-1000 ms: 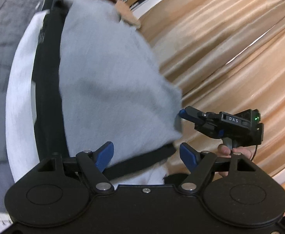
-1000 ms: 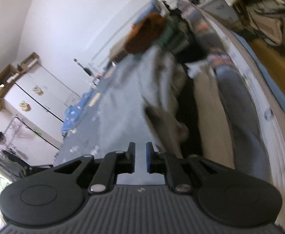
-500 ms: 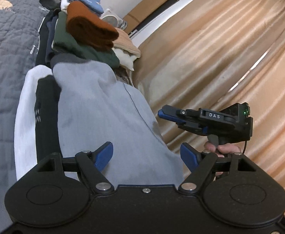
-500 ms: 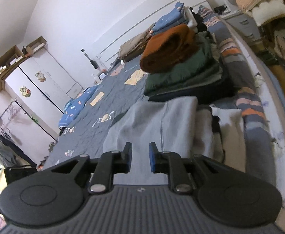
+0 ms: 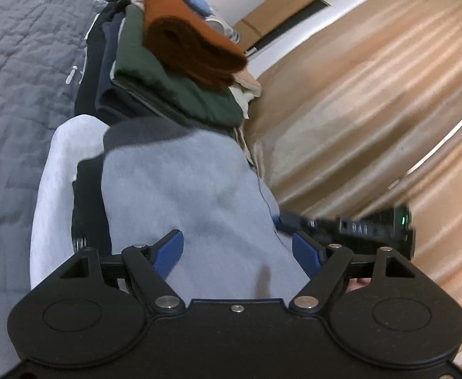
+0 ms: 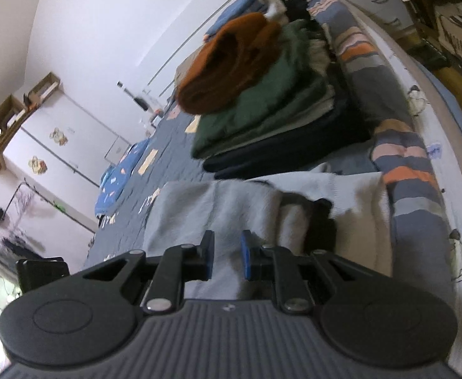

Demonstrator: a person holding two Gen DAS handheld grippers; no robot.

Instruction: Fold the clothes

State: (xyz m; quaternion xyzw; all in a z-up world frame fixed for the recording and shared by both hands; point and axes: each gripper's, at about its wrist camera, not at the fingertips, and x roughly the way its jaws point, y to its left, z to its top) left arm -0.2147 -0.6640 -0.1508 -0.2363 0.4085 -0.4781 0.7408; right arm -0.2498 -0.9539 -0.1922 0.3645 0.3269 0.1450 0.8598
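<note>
Grey-blue fleece, a sweatshirt (image 5: 183, 195), lies flat on the bed (image 5: 13, 72), just short of the stack of folded clothes (image 5: 174, 72) topped by a rust-brown knit (image 5: 190, 50). Over a white garment (image 5: 46, 195) and a black one (image 5: 87, 208), both peeking out beside that stack. Left gripper (image 5: 237, 251) poised above the sweatshirt's near end, jaws wide and empty; right gripper (image 6: 226, 254) low over the same cloth, jaws narrow with a small gap, nothing visibly between them. Judged by the flat lie: either just spread for folding or between folds, not settled here. Next likely calls for pinching an edge cleanly, one layer only, without dragging the garments beneath. Away from the stack: quilted grey-blue bedspread, tan curtains (image 5: 373, 110), white wardrobe (image 6: 57, 145), striped bedding (image 6: 401, 158).
</note>
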